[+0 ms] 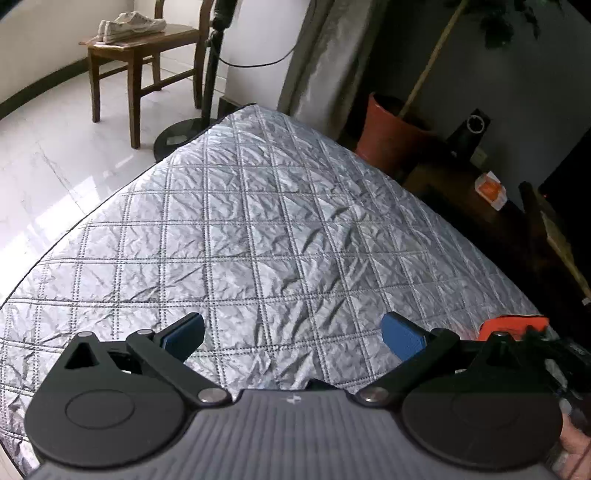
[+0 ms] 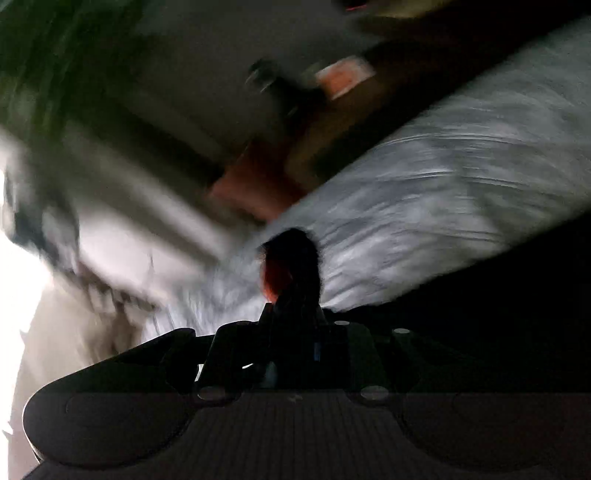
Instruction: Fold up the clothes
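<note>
Grippers work a quilted silver cover spread over a table, the surface where clothes are to be folded. The left gripper hovers above the cover with its 2 blue-padded jaws wide apart and nothing between them, apparently waiting to take a share of the cloth. The right gripper, seen through heavy motion blur, has its jaws drawn together on a dark garment with orange showing, likely carrying it onto the cover; in the left view that garment shows at the cover's right edge. Beyond the table lie pale glossy tiles, a wooden chair bearing white sneakers, a fan stand, a curtain and an orange plant pot.
</note>
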`<state>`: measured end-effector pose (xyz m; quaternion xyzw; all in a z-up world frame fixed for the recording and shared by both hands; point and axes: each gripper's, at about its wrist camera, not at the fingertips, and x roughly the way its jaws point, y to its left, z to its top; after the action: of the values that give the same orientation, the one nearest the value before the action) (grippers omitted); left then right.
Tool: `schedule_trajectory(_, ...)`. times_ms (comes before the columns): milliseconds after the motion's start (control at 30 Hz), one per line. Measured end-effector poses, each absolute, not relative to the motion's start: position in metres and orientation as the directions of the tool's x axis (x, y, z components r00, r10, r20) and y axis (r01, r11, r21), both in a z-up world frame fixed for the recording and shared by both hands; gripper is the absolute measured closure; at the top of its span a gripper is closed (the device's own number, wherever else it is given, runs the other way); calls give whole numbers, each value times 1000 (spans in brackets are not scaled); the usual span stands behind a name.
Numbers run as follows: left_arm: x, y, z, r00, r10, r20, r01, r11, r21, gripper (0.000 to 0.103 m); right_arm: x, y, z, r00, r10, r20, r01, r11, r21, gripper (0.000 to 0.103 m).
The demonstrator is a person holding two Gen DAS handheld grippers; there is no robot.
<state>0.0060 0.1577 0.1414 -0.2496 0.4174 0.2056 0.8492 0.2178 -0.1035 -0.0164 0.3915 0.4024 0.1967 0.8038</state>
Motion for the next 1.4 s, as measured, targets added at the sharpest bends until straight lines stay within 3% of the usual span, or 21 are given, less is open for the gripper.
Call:
schedule_trajectory(167,7,154,141,572,140,-809,-546,800,-248,1,207,-139,-23,730,652,-204,8,290,957,80)
schedule_trajectory(267,10,154,140,567,143,-811,-551,798,-245,1,198,-139,-22,848,530,5,-45,64,997,79)
schedule_trajectory(367,13,152,140,568,134,-812,-546,800,-250,1,178,-131,-22,934,350,72,-60,-43,997,78)
schedule_trajectory(433,13,151,140,569,130,-812,-540,804,-250,1,173,-112,-21,924,382,0,-24,57,998,78)
schedule_trajectory(467,14,149,140,570,130,-811,-536,807,-248,1,174,-96,-21,884,463,-67,-10,161,987,72)
schedule_trajectory(533,15,147,140,572,129,-810,-530,812,-244,1,196,-43,-36,603,739,-301,38,350,936,61)
schedule_trajectory(567,15,146,140,574,130,-808,-526,815,-243,1,198,-25,-42,502,785,-363,48,393,918,61)
schedule_trajectory(633,15,146,140,572,131,-810,-521,820,-235,1,191,-7,-44,450,809,-377,30,409,912,60)
schedule_trajectory(667,15,146,139,569,131,-811,-522,820,-233,1,186,-7,-37,479,810,-337,-22,395,918,52)
schedule_trajectory(700,15,147,139,569,128,-812,-523,819,-237,1,184,-8,-30,491,803,-337,-72,423,903,46)
schedule_trajectory(733,15,147,139,569,124,-813,-524,817,-242,1,183,-11,-22,496,791,-357,-119,470,875,31)
schedule_trajectory(767,14,148,139,571,117,-812,-519,818,-247,1,181,-18,-14,498,773,-393,-167,530,831,26)
schedule_trajectory(933,13,140,141,579,84,-811,-475,843,-252,1,152,-103,25,565,610,-556,-288,777,560,28)
schedule_trajectory(1200,4,75,138,580,24,-814,-234,962,-138,1,63,-336,51,703,228,-674,116,898,425,26)
schedule_trajectory(1400,-31,2,107,497,-76,-865,-31,994,-105,1,14,-381,20,667,150,-729,36,972,233,25)
